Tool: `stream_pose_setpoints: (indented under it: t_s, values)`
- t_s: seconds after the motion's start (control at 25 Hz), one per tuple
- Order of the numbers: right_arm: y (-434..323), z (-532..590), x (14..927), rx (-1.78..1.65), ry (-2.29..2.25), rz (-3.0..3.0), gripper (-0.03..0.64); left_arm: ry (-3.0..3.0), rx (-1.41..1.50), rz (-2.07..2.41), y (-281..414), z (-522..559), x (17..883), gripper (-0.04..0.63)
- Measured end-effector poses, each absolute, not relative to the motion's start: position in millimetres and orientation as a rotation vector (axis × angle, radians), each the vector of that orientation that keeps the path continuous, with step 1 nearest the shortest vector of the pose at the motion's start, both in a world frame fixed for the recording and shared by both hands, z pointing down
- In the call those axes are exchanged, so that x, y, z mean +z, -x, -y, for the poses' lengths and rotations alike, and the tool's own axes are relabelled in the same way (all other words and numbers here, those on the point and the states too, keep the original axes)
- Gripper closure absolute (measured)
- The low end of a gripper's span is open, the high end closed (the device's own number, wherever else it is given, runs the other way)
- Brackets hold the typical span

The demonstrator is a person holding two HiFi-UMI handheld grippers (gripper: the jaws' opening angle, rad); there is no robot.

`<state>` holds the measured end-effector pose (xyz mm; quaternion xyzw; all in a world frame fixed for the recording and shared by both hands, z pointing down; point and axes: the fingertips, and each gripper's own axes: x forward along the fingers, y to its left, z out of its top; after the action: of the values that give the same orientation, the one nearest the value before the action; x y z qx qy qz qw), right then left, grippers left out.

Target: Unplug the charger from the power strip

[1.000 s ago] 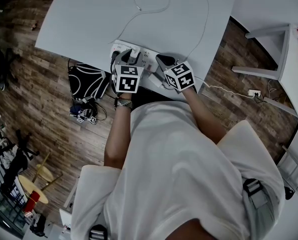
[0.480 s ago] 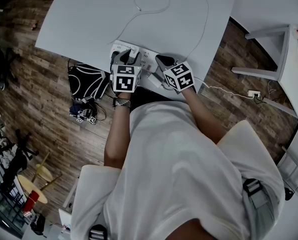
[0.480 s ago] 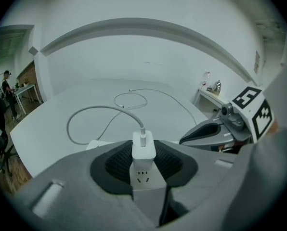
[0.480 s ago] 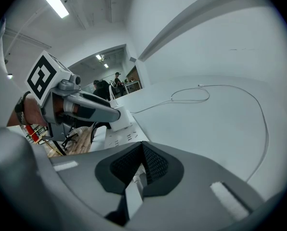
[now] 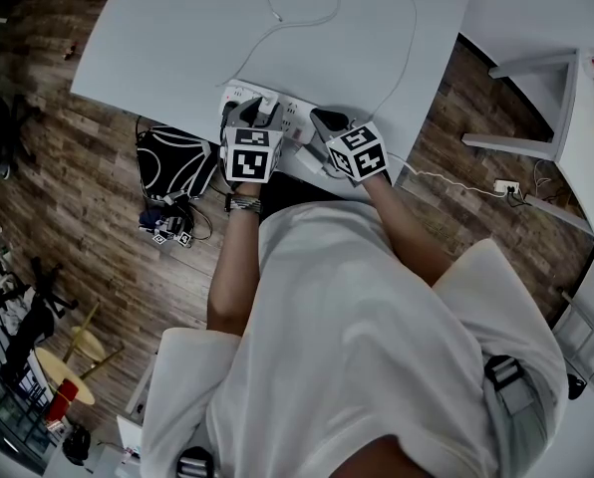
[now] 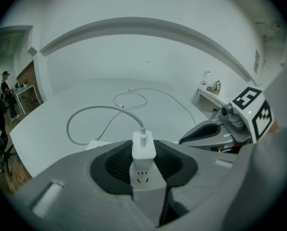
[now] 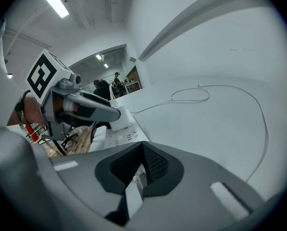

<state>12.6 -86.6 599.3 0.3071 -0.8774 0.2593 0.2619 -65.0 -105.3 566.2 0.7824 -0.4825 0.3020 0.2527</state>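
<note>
Head view: power strip [image 5: 292,110] lies at the white table's [image 5: 227,28] near edge; left gripper [image 5: 254,111] over it, right gripper [image 5: 322,120] just beside | Left gripper view: jaws wide, pads pressed on the white charger [image 6: 143,150], which stands upright, plugged into the strip; its cable [image 6: 85,110] loops away | Right gripper view: jaws narrow, clamped on the strip's end.

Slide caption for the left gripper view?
Left gripper gripping the white charger plugged into the power strip, cable looping across the table.

White table [image 5: 177,38], black bag [image 5: 172,164] on wooden floor [image 5: 68,192]
</note>
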Motion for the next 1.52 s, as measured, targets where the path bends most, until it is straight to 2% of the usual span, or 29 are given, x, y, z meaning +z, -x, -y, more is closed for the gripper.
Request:
stream_pose_setpoints:
  t_s: [0.72, 1.32, 1.52]
  values:
    - [-13, 87, 599, 0.694, -0.834, 2.374, 0.615, -2.060, 0.652, 1.287, 70, 107, 565, 0.456]
    - [-13, 86, 600, 0.687, -0.837, 2.371, 0.615, -2.186, 0.891, 1.337, 62, 105, 559, 0.457]
    - [-14, 86, 600, 0.687, -0.841, 2.371, 0.615, -2.186, 0.809, 1.395, 79, 120, 536, 0.457]
